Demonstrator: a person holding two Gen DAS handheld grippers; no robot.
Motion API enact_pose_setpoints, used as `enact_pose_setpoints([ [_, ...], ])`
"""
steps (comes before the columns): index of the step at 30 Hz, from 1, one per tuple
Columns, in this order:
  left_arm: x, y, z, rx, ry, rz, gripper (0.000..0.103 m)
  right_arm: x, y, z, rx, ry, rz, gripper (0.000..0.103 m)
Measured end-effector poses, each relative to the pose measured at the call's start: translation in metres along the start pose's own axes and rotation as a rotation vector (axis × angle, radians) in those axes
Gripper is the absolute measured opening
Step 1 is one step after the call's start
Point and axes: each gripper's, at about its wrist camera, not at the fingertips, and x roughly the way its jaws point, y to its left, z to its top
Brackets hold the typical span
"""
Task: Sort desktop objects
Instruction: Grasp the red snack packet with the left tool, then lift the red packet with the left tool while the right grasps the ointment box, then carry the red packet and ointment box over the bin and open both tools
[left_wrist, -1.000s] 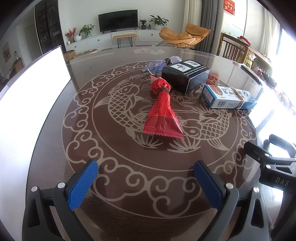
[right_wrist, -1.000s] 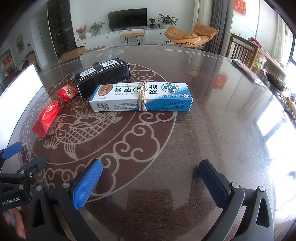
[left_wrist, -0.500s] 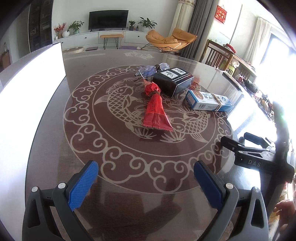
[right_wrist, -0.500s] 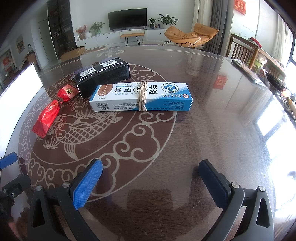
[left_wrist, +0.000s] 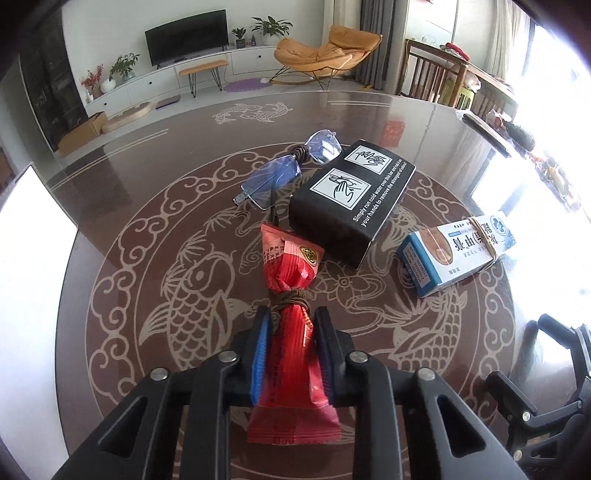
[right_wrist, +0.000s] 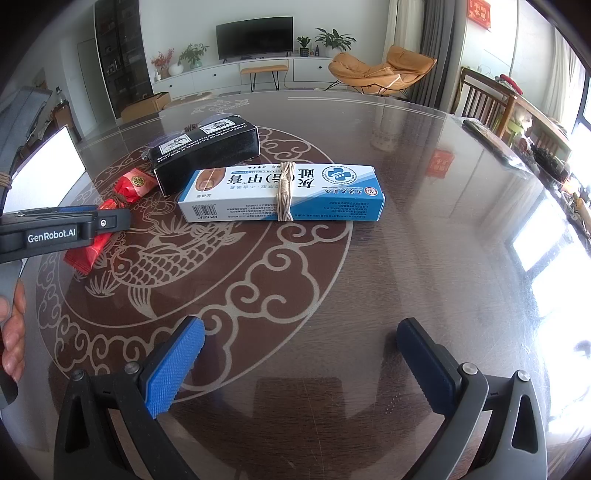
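My left gripper (left_wrist: 291, 328) is shut on a red snack packet (left_wrist: 291, 354) tied with brown cord, its blue pads pressing both sides just below the knot. The packet lies on the round glass table (left_wrist: 155, 229). Past it stand a black box (left_wrist: 351, 199), a pair of glasses (left_wrist: 284, 170) and a blue-and-white medicine box (left_wrist: 458, 251) bound with string. In the right wrist view my right gripper (right_wrist: 299, 354) is open and empty above bare table, short of the medicine box (right_wrist: 284, 192). The left gripper (right_wrist: 59, 229) shows at the left over the red packet (right_wrist: 92, 247).
A bright white panel (left_wrist: 26, 266) stands along the table's left edge. The right gripper's body (left_wrist: 546, 373) shows at the lower right of the left wrist view. Chairs (right_wrist: 484, 99) and a cluttered side table stand beyond the far right rim.
My left gripper moved forward to the red packet and closed from wide open onto it. The right gripper stayed still and open.
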Motion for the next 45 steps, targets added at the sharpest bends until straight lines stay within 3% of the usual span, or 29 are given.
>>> enact_pose_setpoints([
  [7, -0.039, 0.022, -0.059, -0.138, -0.026, -0.101, 0.017, 0.000, 0.000, 0.001, -0.008, 0.007, 0.005, 0.103],
  [10, -0.060, 0.034, -0.089, -0.131, -0.040, -0.106, 0.017, -0.004, -0.009, 0.008, -0.096, 0.069, 0.133, 0.103],
  [11, -0.065, 0.037, -0.096, -0.130, -0.045, -0.107, 0.017, -0.009, -0.014, 0.011, -0.147, 0.043, 0.180, 0.103],
  [14, -0.077, 0.046, -0.112, -0.155, -0.062, -0.136, 0.017, -0.012, -0.022, 0.040, -0.379, 0.003, 0.165, 0.103],
  [18, -0.088, 0.048, -0.120, -0.179, -0.081, -0.176, 0.017, 0.012, -0.010, 0.088, -0.659, 0.107, 0.188, 0.103],
  [24, -0.110, 0.049, -0.126, -0.205, -0.100, -0.222, 0.017, 0.054, 0.029, 0.110, -0.850, 0.223, 0.228, 0.103],
  [27, -0.119, 0.052, -0.131, -0.225, -0.107, -0.238, 0.017, 0.066, 0.042, 0.108, -0.864, 0.311, 0.275, 0.101],
  [28, -0.122, 0.052, -0.132, -0.227, -0.110, -0.235, 0.017, 0.067, 0.045, 0.107, -0.856, 0.337, 0.287, 0.096],
  [30, -0.128, 0.051, -0.134, -0.237, -0.115, -0.246, 0.017, 0.063, 0.048, 0.107, -0.826, 0.379, 0.319, 0.076],
  [31, -0.132, 0.050, -0.135, -0.243, -0.119, -0.254, 0.017, 0.060, 0.050, 0.107, -0.803, 0.389, 0.320, 0.055],
  [32, -0.137, 0.051, -0.135, -0.250, -0.125, -0.263, 0.017, 0.056, 0.051, 0.105, -0.775, 0.399, 0.316, 0.045],
  [40, -0.201, 0.073, -0.141, -0.293, -0.225, -0.292, 0.017, 0.000, 0.049, 0.083, -0.550, 0.380, 0.305, 0.044],
  [43, -0.231, 0.105, -0.147, -0.324, -0.269, -0.256, 0.017, -0.042, 0.068, 0.089, -0.560, 0.340, 0.338, 0.044],
  [45, -0.249, 0.133, -0.154, -0.350, -0.294, -0.192, 0.017, -0.070, 0.097, 0.103, -0.591, 0.304, 0.367, 0.044],
])
